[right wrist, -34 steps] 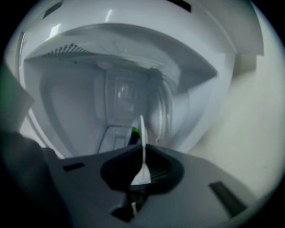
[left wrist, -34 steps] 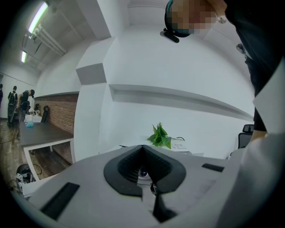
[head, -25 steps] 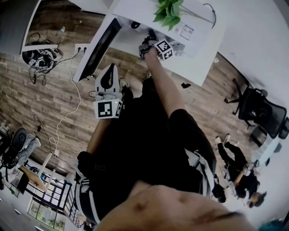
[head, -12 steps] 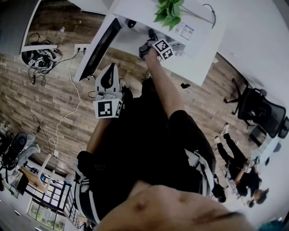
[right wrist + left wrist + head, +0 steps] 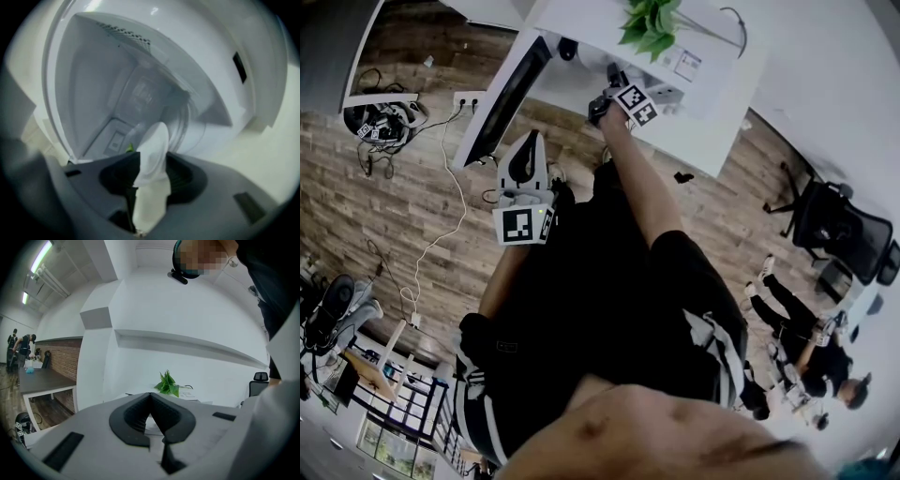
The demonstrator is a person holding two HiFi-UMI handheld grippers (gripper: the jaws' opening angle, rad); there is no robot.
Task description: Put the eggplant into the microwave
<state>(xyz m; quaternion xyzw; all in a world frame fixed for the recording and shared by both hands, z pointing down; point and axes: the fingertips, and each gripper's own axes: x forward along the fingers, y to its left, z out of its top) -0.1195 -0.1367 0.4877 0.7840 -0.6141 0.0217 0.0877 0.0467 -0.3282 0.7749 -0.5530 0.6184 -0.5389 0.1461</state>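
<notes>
Nearest, at about ten o'clock in the head view, the left gripper (image 5: 151,399), a grey two-jaw tool with black ribbed pads, hangs idle. Its jaws are closed tip to tip on nothing.

Further out, at twelve o'clock, the right gripper (image 5: 153,161) reaches into the white microwave oven (image 5: 89,84), whose dark-glass door (image 5: 502,98) stands swung out at eleven o'clock. Its jaws are opening and are now roughly half wide. Between them is a pale, elongated thing with a fleck of green at its nine o'clock edge, which I take to be the eggplant (image 5: 153,136). It sits at the mouth of the cavity. I cannot tell whether it already rests on the oven floor or whether the pads have fully left it.

That is where the risk lies. If the eggplant is only propped on the lower jaw, pulling the gripper back could drag it over the sill. Being rounded, it could also roll toward the opening once it is let go. A hasty retreat could clip the open door.

Farthest, between twelve and one o'clock, a green leafy plant (image 5: 652,23) stands beyond the oven on the white table (image 5: 712,122).
</notes>
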